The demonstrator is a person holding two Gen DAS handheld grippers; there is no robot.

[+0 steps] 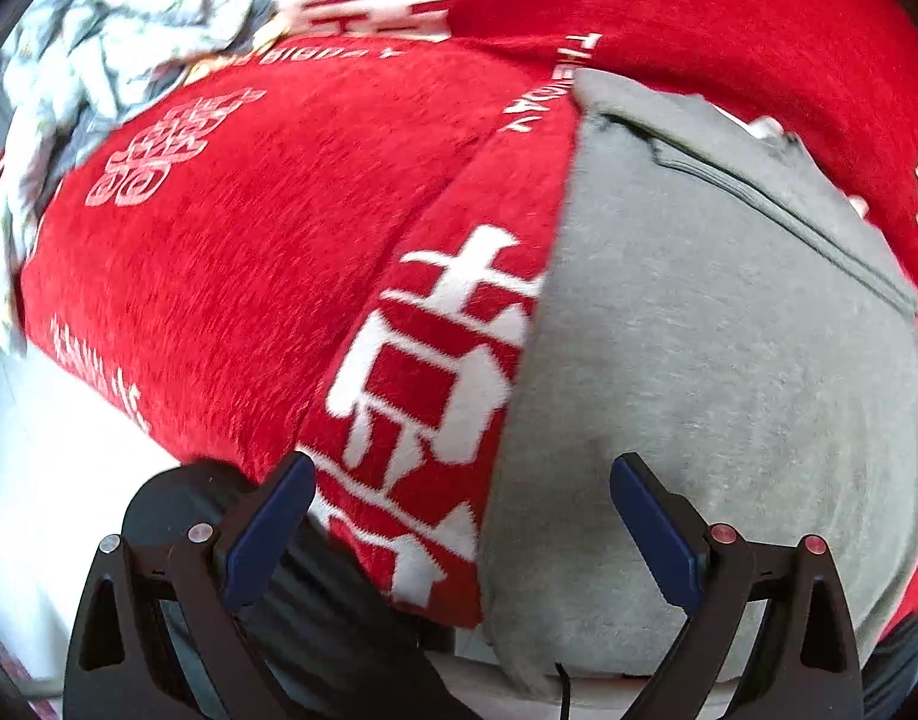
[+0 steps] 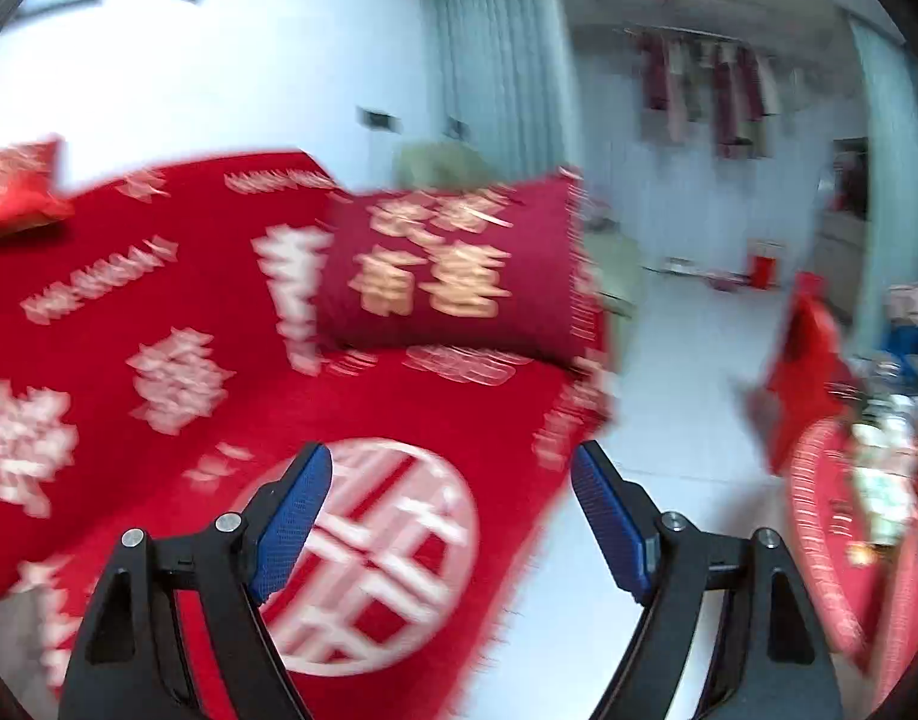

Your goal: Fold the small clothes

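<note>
The left gripper (image 1: 462,516) is standing with its jaws wide and is holding nothing; it is hovering close over the grey garment (image 1: 717,372), which is lying on the red blanket (image 1: 231,276) that covers the sofa. The near, rounded end of the garment is lying partly between the blue fingers (image 1: 657,540), more to the right one, and its long axis is running away from the gripper toward the far right, where a zipper (image 1: 777,204) is crossing it. A pile of pale clothes (image 1: 99,66) is waiting at the far left corner of the sofa. The right gripper (image 2: 453,516) is also wide and empty, and it is looking over the sofa edge toward a dark red pillow (image 2: 459,270) and the room; no garment is showing there. So I judge the left hand is nearer and should grasp first.
</note>
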